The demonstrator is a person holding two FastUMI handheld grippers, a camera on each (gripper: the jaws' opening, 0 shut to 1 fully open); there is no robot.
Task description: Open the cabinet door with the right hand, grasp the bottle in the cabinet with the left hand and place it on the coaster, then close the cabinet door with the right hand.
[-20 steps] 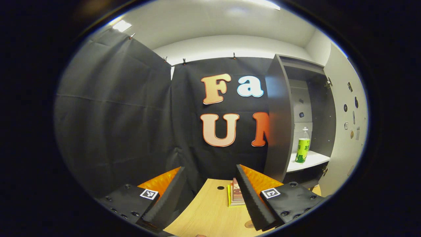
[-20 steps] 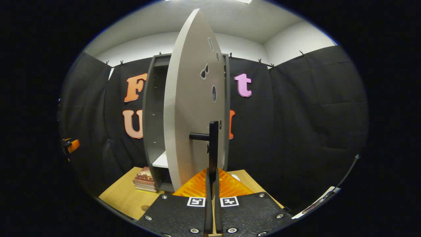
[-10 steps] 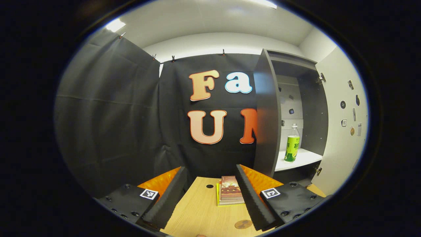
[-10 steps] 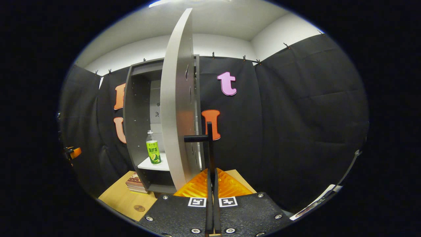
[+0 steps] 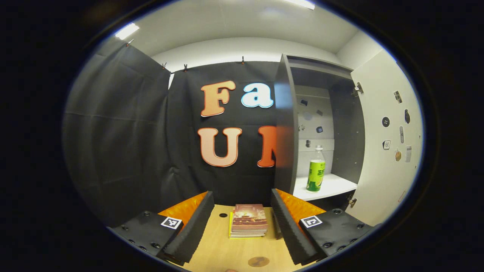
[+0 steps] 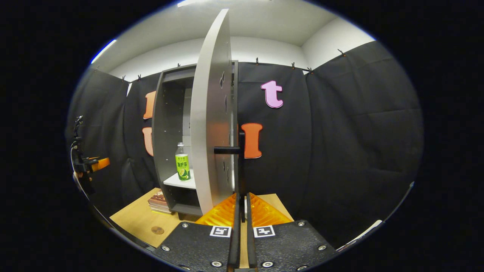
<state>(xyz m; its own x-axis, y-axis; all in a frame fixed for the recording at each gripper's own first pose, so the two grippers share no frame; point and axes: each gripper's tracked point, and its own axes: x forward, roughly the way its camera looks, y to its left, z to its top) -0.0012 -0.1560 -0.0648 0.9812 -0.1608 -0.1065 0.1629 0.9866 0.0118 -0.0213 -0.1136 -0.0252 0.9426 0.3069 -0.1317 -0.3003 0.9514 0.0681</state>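
Green-labelled, the bottle (image 5: 315, 169) stands upright on the white shelf (image 5: 332, 186) inside the grey cabinet (image 5: 284, 128), near the shelf's front edge. The cabinet door (image 6: 211, 124) is swung wide open, its pale inner face (image 5: 385, 143) seen in the left gripper view. The right claw (image 6: 241, 211) has its fingers pressed together on the lower end of the door's black bar handle (image 6: 240, 166). The left claw (image 5: 240, 215) is spread wide and holds nothing, hanging above the wooden surface (image 5: 219, 249), well short of the bottle. Between its fingers lies a stack of books (image 5: 248, 220) just beside the cabinet's base. The round brown coaster (image 5: 258, 261) lies on the surface in front of the books.
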